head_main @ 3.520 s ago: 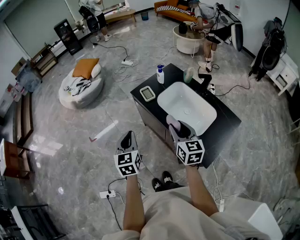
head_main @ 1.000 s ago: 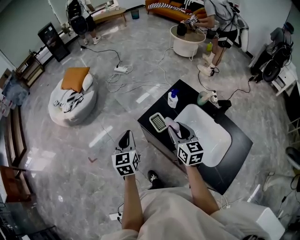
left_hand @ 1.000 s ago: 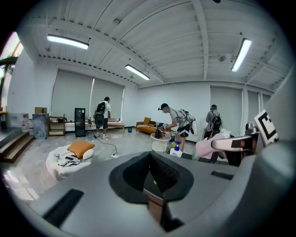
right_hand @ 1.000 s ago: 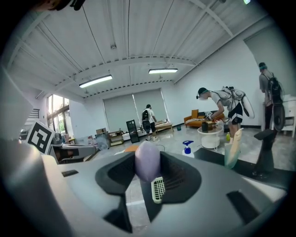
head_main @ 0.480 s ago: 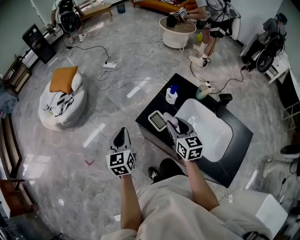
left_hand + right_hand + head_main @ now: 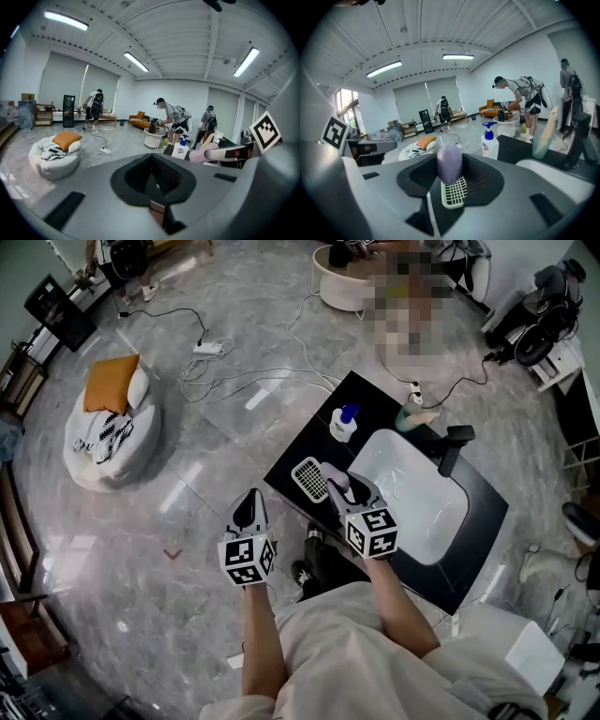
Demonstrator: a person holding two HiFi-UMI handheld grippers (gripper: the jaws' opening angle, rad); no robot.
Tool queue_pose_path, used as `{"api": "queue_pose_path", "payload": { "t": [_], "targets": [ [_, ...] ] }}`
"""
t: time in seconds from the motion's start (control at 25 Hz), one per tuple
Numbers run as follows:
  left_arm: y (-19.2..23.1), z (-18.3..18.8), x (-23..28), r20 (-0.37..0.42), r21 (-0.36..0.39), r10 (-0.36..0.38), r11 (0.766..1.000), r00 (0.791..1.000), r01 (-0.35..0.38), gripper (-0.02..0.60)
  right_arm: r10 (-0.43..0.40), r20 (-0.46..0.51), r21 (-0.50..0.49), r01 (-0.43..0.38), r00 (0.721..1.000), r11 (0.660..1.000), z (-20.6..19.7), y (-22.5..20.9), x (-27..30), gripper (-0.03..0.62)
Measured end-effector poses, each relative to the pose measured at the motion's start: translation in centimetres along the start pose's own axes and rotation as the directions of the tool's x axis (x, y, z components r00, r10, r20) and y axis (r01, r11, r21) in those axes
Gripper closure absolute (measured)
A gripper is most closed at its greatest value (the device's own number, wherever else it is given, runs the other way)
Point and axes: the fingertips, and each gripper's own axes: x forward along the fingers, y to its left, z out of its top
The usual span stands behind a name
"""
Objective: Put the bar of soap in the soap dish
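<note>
My right gripper (image 6: 342,487) is shut on a lilac bar of soap (image 6: 338,485), held just right of the white grid soap dish (image 6: 309,476) on the black counter (image 6: 314,439). In the right gripper view the soap (image 6: 449,163) stands upright between the fingers of the right gripper (image 6: 450,175), with the dish (image 6: 454,192) below and beyond it. The soap is clear of the dish. My left gripper (image 6: 251,502) hangs over the floor left of the counter, jaws together and empty. The left gripper (image 6: 152,158) points into the room in its own view.
A white sink (image 6: 427,507) fills the counter right of the dish, with a black faucet (image 6: 453,448) behind it. A pump bottle (image 6: 344,424) and a green cup (image 6: 409,418) stand at the back. Floor cables (image 6: 253,381) and a white beanbag (image 6: 103,442) lie left.
The person has walked up to the counter, and the dish now lies close beside the held soap. Both grippers have sunk a little. The grip on the soap is unchanged.
</note>
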Motion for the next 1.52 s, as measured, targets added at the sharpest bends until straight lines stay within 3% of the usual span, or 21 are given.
{"api": "queue_pose_path", "payload": {
  "t": [0.36,0.52,0.64,0.84,1.12,1.32,1.52],
  "targets": [
    [-1.2,-1.7,5.3,-0.096,-0.004,-0.053,0.999,0.994,0.053,0.574,0.067,-0.145,-0.068,-0.077,0.987,0.995,-2.9,-0.8,4.7,0.441],
    [-1.7,-2.7,6.7,-0.143,-0.003,-0.076,0.997,0.987,0.076,0.574,0.104,-0.197,-0.158,-0.136,0.975,0.978,-3.6,-0.5,5.9,0.441],
    [-2.0,-3.2,7.2,-0.166,0.008,-0.091,0.996,0.982,0.094,0.574,0.134,-0.247,-0.261,-0.198,0.96,0.945,-4.2,-0.2,6.2,0.442],
    [-2.5,-4.3,8.3,-0.204,0.028,-0.124,0.991,0.971,0.132,0.574,0.185,-0.299,-0.425,-0.304,0.936,0.853,-4.0,0.3,7.1,0.441],
    [-3.8,-6.0,9.7,-0.245,0.059,-0.166,0.981,0.955,0.185,0.574,0.229,-0.374,-0.625,-0.427,0.899,0.653,-3.2,0.5,7.5,0.442],
    [-4.1,-7.0,10.0,-0.269,0.068,-0.175,0.978,0.947,0.2,0.574,0.242,-0.437,-0.685,-0.494,0.867,0.534,-5.1,1.5,8.2,0.441],
    [-4.1,-8.3,9.8,-0.285,0.03,-0.185,0.979,0.941,0.202,0.574,0.226,-0.469,-0.707,-0.516,0.854,0.483,-6.8,1.6,8.9,0.441]
  ]
}}
